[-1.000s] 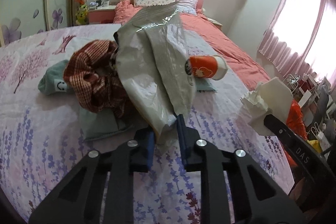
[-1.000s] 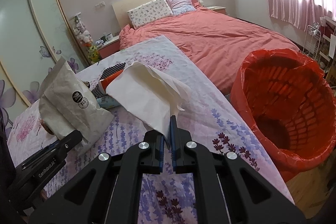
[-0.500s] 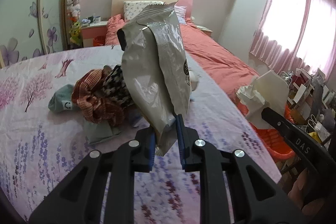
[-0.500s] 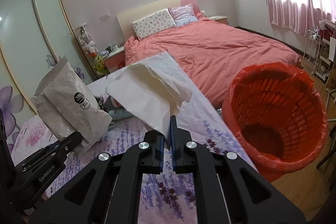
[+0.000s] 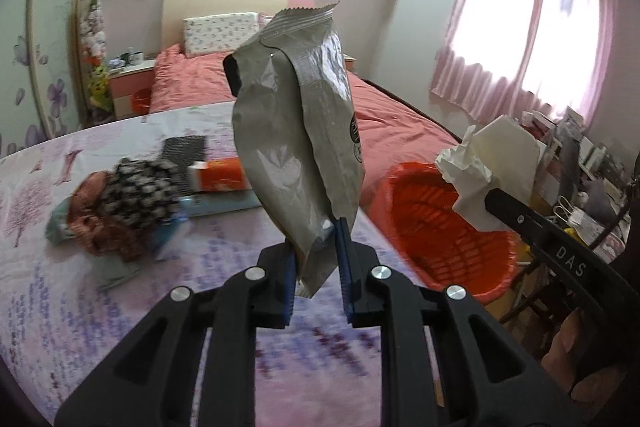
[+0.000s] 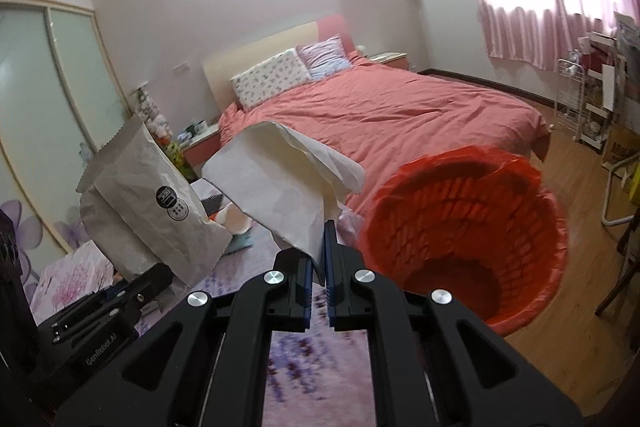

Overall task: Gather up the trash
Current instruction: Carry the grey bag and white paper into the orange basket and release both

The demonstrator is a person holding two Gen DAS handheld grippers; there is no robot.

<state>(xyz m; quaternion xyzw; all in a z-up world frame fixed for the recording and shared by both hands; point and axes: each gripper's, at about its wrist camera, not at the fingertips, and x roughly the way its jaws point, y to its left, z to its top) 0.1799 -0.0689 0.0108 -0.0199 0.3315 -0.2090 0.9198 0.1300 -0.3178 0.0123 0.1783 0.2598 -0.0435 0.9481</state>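
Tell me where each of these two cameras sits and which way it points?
Left wrist view: on the left gripper, looking along its fingers at the grey foil snack bag they pinch; a hand shows bottom right.
Right wrist view: on the right gripper, whose fingers clamp a crumpled white tissue.
Both show the red-lined round bin, both pieces of trash, and the other gripper.

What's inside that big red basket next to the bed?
The red basket is lined with a red bag, and the lit walls and near floor look bare. Its far floor lies in shadow, so small bits there can't be ruled out.
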